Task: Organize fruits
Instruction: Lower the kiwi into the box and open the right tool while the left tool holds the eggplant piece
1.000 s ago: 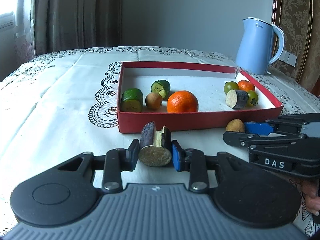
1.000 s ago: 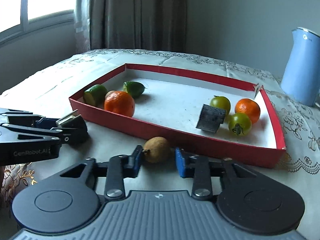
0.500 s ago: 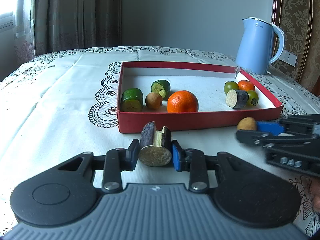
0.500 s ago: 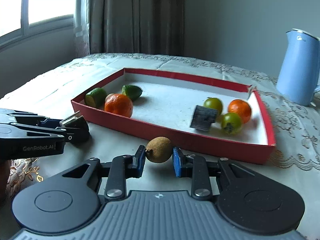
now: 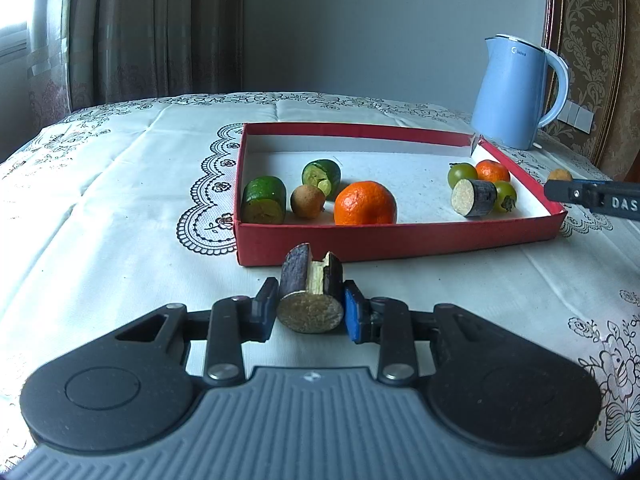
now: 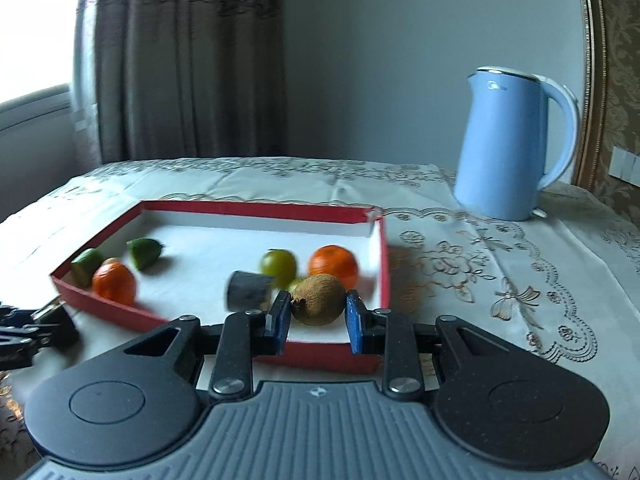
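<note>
My left gripper (image 5: 310, 312) is shut on a dark purple cut piece with a pale core (image 5: 311, 294), low over the cloth just in front of the red tray (image 5: 400, 238). My right gripper (image 6: 318, 316) is shut on a small brown round fruit (image 6: 318, 299), held above the tray's near right corner (image 6: 340, 354). In the left wrist view that fruit (image 5: 559, 175) and the right gripper (image 5: 554, 188) show beyond the tray's right wall. Inside the tray lie two green cut pieces (image 5: 264, 199), a brown fruit (image 5: 307, 201), a large orange (image 5: 365, 203), a small orange (image 5: 493, 171), green tomatoes (image 5: 462, 174) and a purple piece (image 5: 474, 197).
A light blue kettle (image 5: 516, 92) stands behind the tray's far right corner. The table wears a white patterned cloth (image 5: 100, 184). Curtains and a wall lie behind it. An ornate chair back (image 5: 592, 40) rises at the right.
My right gripper closed on the brown fruit, lifted it off the cloth and carried it right and up to the tray's right side. My left gripper stayed still with its purple piece.
</note>
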`<state>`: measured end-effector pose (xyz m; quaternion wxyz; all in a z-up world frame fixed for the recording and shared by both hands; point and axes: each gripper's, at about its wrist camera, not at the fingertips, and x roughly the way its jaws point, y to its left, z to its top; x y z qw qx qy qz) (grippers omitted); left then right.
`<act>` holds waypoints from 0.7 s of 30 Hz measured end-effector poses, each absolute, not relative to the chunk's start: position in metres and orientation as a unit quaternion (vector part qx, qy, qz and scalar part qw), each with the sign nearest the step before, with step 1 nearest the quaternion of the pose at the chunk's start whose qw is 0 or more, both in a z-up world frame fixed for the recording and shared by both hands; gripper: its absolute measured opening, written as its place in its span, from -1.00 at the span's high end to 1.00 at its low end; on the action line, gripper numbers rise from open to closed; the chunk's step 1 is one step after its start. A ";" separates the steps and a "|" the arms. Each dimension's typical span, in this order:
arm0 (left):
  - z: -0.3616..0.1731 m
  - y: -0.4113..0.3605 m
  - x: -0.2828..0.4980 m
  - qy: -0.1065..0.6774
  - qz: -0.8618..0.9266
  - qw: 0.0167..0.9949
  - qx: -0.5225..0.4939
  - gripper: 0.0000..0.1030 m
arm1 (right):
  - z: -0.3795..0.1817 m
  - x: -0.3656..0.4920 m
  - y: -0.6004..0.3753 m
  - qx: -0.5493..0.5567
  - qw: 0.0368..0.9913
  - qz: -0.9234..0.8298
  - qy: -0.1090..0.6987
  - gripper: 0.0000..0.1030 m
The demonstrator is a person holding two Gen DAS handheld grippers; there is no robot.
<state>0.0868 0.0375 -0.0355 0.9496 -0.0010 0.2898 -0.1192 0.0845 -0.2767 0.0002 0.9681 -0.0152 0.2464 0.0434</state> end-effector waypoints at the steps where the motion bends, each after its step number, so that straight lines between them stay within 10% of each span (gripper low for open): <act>1: -0.035 0.038 0.087 0.290 -0.119 0.950 -0.001 0.41 | 0.000 0.086 -0.278 -0.014 0.968 0.042 0.246 0.46; 17: -0.036 0.037 0.087 0.290 -0.120 0.950 -0.003 0.41 | -0.016 0.121 -0.276 -0.012 0.947 0.017 0.320 0.46; 21: -0.036 0.038 0.087 0.289 -0.122 0.949 -0.006 0.41 | -0.016 0.115 -0.277 -0.002 0.951 0.022 0.308 0.02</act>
